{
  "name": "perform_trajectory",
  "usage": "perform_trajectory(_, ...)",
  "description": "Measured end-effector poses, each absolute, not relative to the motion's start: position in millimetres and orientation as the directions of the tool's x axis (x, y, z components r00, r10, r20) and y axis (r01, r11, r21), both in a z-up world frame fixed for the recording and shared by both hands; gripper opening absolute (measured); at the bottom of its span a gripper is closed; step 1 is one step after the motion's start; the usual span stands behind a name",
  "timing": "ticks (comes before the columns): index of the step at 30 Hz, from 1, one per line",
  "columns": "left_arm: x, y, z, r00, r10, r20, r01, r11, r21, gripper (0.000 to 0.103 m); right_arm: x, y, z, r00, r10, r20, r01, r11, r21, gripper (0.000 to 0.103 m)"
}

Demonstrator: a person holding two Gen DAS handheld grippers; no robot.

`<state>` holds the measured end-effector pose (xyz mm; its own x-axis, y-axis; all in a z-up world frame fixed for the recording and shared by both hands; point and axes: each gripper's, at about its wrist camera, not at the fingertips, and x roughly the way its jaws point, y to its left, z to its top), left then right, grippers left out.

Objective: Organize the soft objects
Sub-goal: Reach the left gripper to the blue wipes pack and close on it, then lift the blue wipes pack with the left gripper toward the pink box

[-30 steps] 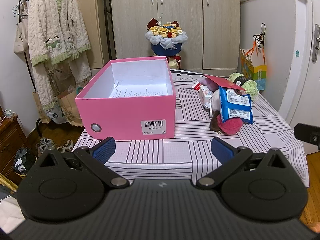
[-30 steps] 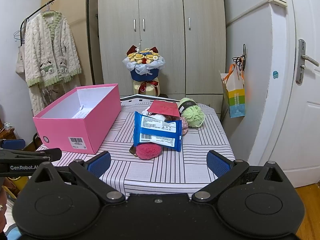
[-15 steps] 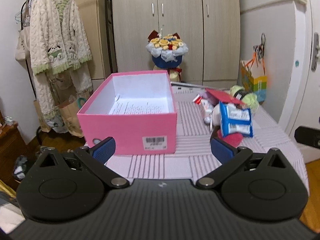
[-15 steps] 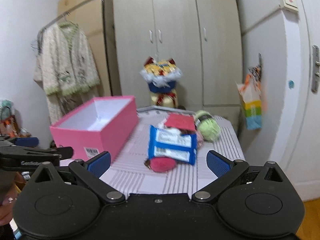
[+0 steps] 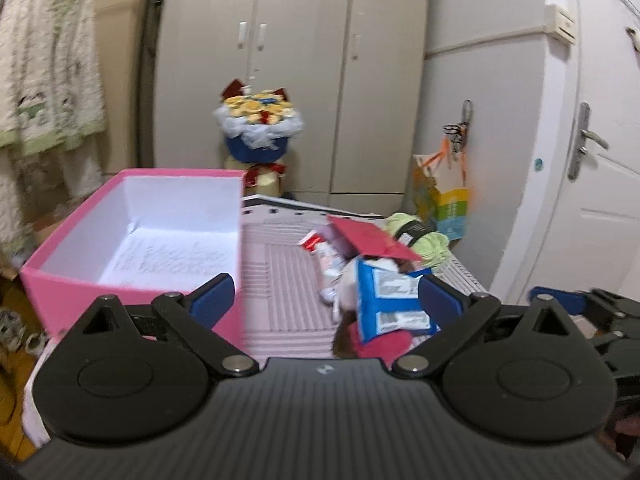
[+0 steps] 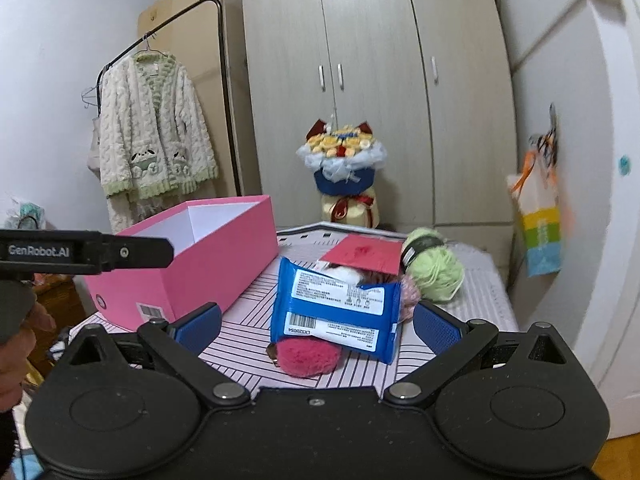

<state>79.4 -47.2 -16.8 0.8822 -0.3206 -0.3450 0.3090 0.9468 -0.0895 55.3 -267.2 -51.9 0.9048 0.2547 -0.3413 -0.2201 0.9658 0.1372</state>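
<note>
The left gripper [image 5: 326,294] is held with its jaws spread wide and nothing between them, above the near edge of the striped-cloth table [image 5: 280,280]. The right gripper [image 6: 316,326] is likewise released and empty, pointing at the pile of soft things.

In the right wrist view, the open pink cardboard box with a white lining [image 6: 208,256] sits at about 10 o'clock from the gripper, on the left part of the table. The blue plastic wipes packet [image 6: 336,308] lies straight ahead at 12 o'clock, resting on top of a fluffy red pompom [image 6: 308,356] that pokes out beneath its near edge. Beyond the packet, a flat red envelope [image 6: 366,254] lies tilted over the pile, and a pale green ball of yarn [image 6: 434,272] sits at 1 o'clock, just beside the envelope.

In the left wrist view, the box is at 10 o'clock and the pile at 1 o'clock; this view is blurred. A blue-wrapped bouquet [image 6: 342,160] stands behind the table against the wardrobe [image 6: 368,60].
</note>
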Motion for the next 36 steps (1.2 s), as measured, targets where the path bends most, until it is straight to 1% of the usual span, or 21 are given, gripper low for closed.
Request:
perform_trajectory(2,89,-57,-20,0.882,-0.33,-0.337,0.325,0.943,-0.071,0.094,68,-275,-59,0.895,0.274,-0.352,-0.227,0.959,0.171,0.103)
perform_trajectory(4,97,-64,-25,0.874,-0.348,-0.34,0.344,0.936,-0.073,0.086,80,-279,-66,0.887,0.289,-0.359,-0.232,0.953,0.193,0.103)
perform_trajectory(5,103,-68,-28,0.866,-0.36,-0.346,0.355,0.931,-0.082,0.083,86,-281,-71,0.882,0.297,-0.365,-0.236,0.951,0.202,0.103)
perform_trajectory(7,114,-72,-33,0.852,-0.376,-0.364,0.367,0.925,-0.098,0.071,99,-284,-79,0.866,0.317,-0.387,-0.25,0.944,0.214,0.103)
perform_trajectory(10,130,-80,-42,0.834,-0.388,-0.392,0.379,0.92,-0.105,0.058,118,-285,-92,0.844,0.339,-0.416,-0.263,0.937,0.231,0.103)
perform_trajectory(12,140,-85,-49,0.822,-0.393,-0.411,0.386,0.917,-0.105,0.05,131,-286,-99,0.83,0.353,-0.433,-0.266,0.931,0.249,0.103)
perform_trajectory(15,154,-92,-59,0.809,-0.394,-0.436,0.39,0.915,-0.105,0.043,149,-291,-105,0.811,0.369,-0.454,-0.257,0.922,0.29,0.103)
perform_trajectory(16,158,-94,-62,0.804,-0.392,-0.446,0.389,0.915,-0.104,0.039,153,-292,-106,0.806,0.375,-0.457,-0.255,0.918,0.304,0.103)
perform_trajectory(20,175,-96,-71,0.771,-0.404,-0.493,0.388,0.911,-0.14,0.038,169,-294,-114,0.778,0.392,-0.492,-0.247,0.91,0.334,0.103)
perform_trajectory(23,182,-97,-78,0.743,-0.436,-0.508,0.408,0.897,-0.173,0.038,178,-293,-119,0.764,0.391,-0.513,-0.236,0.91,0.342,0.103)
perform_trajectory(24,183,-97,-79,0.735,-0.444,-0.513,0.411,0.893,-0.184,0.036,180,-293,-121,0.758,0.399,-0.516,-0.24,0.906,0.348,0.103)
perform_trajectory(26,185,-96,-82,0.718,-0.465,-0.517,0.418,0.883,-0.214,0.028,180,-292,-123,0.759,0.4,-0.513,-0.24,0.905,0.35,0.103)
perform_trajectory(29,185,-98,-83,0.722,-0.464,-0.513,0.42,0.883,-0.208,0.027,174,-289,-122,0.777,0.402,-0.484,-0.258,0.905,0.337,0.103)
perform_trajectory(31,185,-99,-84,0.72,-0.465,-0.516,0.419,0.883,-0.212,0.027,170,-286,-122,0.786,0.399,-0.471,-0.265,0.907,0.326,0.097)
perform_trajectory(32,185,-99,-84,0.72,-0.464,-0.516,0.415,0.884,-0.216,0.027,168,-284,-121,0.794,0.388,-0.468,-0.26,0.913,0.315,0.09)
perform_trajectory(35,184,-101,-84,0.726,-0.457,-0.514,0.409,0.888,-0.213,0.027,162,-282,-121,0.813,0.366,-0.453,-0.241,0.92,0.31,0.085)
perform_trajectory(36,183,-102,-83,0.726,-0.456,-0.514,0.408,0.888,-0.211,0.027,161,-281,-121,0.815,0.365,-0.45,-0.238,0.919,0.315,0.085)
